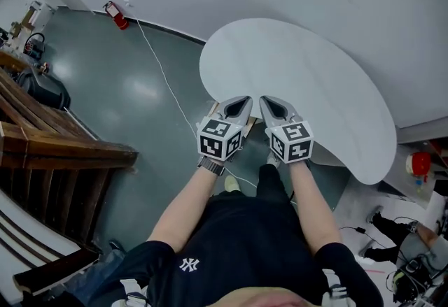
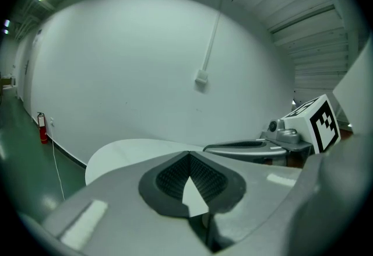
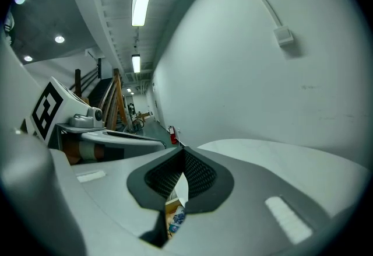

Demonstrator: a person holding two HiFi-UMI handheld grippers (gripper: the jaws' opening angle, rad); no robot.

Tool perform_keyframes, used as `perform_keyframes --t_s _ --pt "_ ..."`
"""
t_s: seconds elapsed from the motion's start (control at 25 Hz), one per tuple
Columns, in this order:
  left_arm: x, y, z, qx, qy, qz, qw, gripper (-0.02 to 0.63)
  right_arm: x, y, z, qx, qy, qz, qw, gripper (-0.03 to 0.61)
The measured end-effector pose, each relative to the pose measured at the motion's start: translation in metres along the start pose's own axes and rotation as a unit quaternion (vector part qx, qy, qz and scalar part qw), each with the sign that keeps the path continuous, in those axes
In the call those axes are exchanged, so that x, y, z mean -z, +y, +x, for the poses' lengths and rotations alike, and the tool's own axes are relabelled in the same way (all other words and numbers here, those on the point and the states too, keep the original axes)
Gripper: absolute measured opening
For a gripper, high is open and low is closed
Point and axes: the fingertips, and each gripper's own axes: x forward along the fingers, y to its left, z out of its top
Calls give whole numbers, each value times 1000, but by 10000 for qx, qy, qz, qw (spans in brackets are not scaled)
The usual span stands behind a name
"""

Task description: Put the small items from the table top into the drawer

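Hovering side by side over the white curved desk point(image 1: 322, 82), the left gripper point(image 1: 246, 99) and right gripper point(image 1: 264, 99) are closed and empty. One wobble could bump them together.

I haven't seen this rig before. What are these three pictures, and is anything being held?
There is no robot here: a person holds a two-jaw gripper in each hand. The head view looks down from the person's head at the left gripper and right gripper, side by side over a white table. The other two pictures come from a camera riding on each gripper, looking along its jaws. Both pairs of jaws are shut with nothing between them. No small items show on the visible part of the table.
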Motion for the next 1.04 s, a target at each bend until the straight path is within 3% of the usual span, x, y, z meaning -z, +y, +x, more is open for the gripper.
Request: perform_keyframes --t_s 0.36,1.04 --pt "-47 -17 -11 189 -290 195 9992 4 -41 8 -21 70 -390 -121 9991 25" --pt "-66 -14 -28 220 -558 330 9977 4 -63 18 -22 135 -680 -353 9970 25"
